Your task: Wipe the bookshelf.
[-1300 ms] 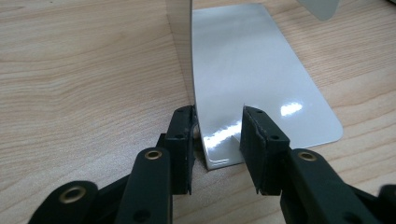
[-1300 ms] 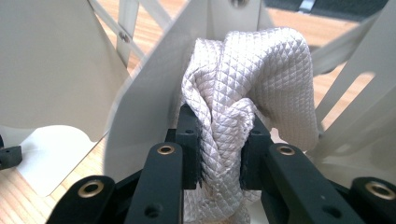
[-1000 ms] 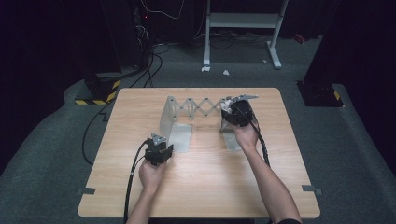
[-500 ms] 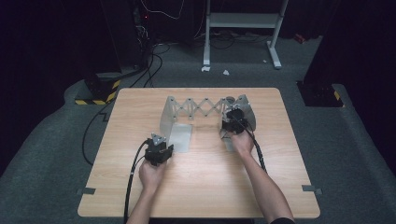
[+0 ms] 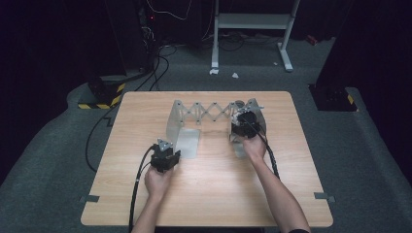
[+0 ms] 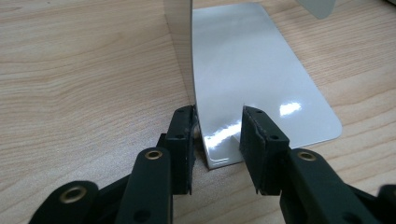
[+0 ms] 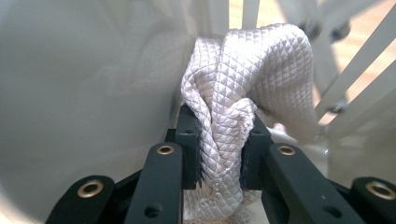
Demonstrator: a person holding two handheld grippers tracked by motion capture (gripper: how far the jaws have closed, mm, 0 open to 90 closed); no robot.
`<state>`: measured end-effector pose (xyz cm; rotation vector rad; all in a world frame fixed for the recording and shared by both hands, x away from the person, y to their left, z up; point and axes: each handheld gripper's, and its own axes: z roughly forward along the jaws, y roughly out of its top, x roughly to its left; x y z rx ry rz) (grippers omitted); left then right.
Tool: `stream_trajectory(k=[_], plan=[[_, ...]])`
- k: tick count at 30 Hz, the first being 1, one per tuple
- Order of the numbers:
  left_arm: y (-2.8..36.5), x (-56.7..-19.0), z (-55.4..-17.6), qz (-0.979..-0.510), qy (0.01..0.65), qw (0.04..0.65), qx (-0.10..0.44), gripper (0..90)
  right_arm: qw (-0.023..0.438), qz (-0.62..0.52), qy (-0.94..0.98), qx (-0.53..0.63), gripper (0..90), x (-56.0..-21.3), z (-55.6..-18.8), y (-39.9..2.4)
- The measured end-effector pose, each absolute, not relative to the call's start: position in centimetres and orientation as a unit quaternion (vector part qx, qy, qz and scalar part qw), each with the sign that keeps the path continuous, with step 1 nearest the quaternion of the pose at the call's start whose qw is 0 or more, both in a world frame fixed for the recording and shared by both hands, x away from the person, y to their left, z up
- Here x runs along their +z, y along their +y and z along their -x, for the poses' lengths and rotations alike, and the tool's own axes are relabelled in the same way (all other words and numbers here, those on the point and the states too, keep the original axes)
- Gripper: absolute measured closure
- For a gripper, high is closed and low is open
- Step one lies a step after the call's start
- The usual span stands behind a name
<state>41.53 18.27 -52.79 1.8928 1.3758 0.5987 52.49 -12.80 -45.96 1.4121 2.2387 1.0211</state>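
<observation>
right gripper [image 7: 219, 140]: we pinch a white quilted cloth [image 7: 247, 79] against the rack's [image 5: 214, 114] right end plate, lower end hidden | left gripper [image 6: 217, 140]: we straddle the base plate's [image 6: 252, 70] corner, contact unclear

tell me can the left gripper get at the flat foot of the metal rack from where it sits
Probably yes: the left gripper already has its jaws on either side of the near corner of the rack's flat foot, with nothing between them.
</observation>
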Motion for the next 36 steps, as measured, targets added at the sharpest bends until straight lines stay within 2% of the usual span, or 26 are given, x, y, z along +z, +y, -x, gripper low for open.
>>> stream_trajectory(k=[8,15,20,24,36], plan=[[18.3,-52.8,-41.5,-0.733,0.533,0.355,0.232,64.8,0.173,-0.473,0.775,0.383,75.2,-42.6,-52.1,-13.0],[18.2,-52.8,-41.5,-0.732,0.533,0.354,0.233,65.1,0.175,-0.467,0.774,0.391,75.6,-41.5,-52.0,-13.3],[18.3,-52.8,-41.5,-0.732,0.533,0.354,0.233,65.2,0.197,-0.457,0.77,0.4,76.0,-39.5,-51.6,-13.0],[18.3,-52.8,-41.5,-0.732,0.533,0.356,0.232,65.4,0.176,-0.466,0.774,0.391,77.3,-40.1,-52.3,-13.1],[18.2,-52.8,-41.4,-0.734,0.531,0.355,0.232,65.3,0.173,-0.478,0.775,0.376,76.8,-43.4,-52.6,-12.6]])
